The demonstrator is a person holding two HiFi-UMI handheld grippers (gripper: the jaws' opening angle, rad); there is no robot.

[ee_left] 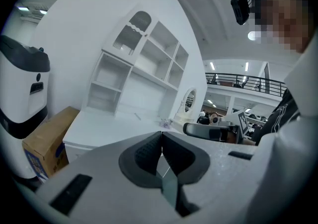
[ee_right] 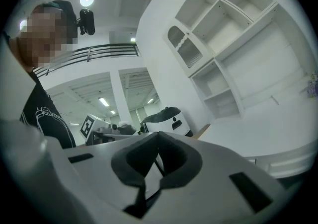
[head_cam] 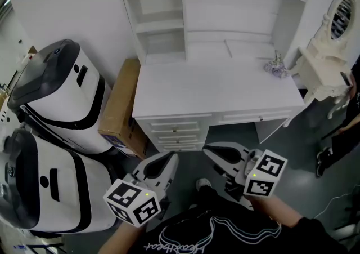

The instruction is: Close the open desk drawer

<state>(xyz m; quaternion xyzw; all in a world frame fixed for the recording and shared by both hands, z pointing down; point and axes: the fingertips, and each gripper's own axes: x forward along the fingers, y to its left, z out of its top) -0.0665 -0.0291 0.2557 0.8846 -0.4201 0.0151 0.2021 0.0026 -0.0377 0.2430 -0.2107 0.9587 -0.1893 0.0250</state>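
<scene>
Both hand-held grippers empty and held short of the white desk.

The left hand-held gripper [head_cam: 170, 157] [ee_left: 161, 141] has its jaws pressed together on nothing; the right hand-held gripper [head_cam: 212, 149] [ee_right: 158, 143] is likewise closed and empty. Both are held close to the person's body, on the near side of the desk, side by side and apart from each other. The desk drawers [head_cam: 175, 132] are stacked in the left pedestal under the worktop [head_cam: 214, 92], well ahead of both grippers and touched by neither; the head view does not show plainly how far any drawer stands out. A small ornament [head_cam: 276, 67] sits at the far right of the worktop. A cardboard box [head_cam: 121, 106] leans just left of the desk, with two white-and-black machines [head_cam: 62, 92] further left.
</scene>
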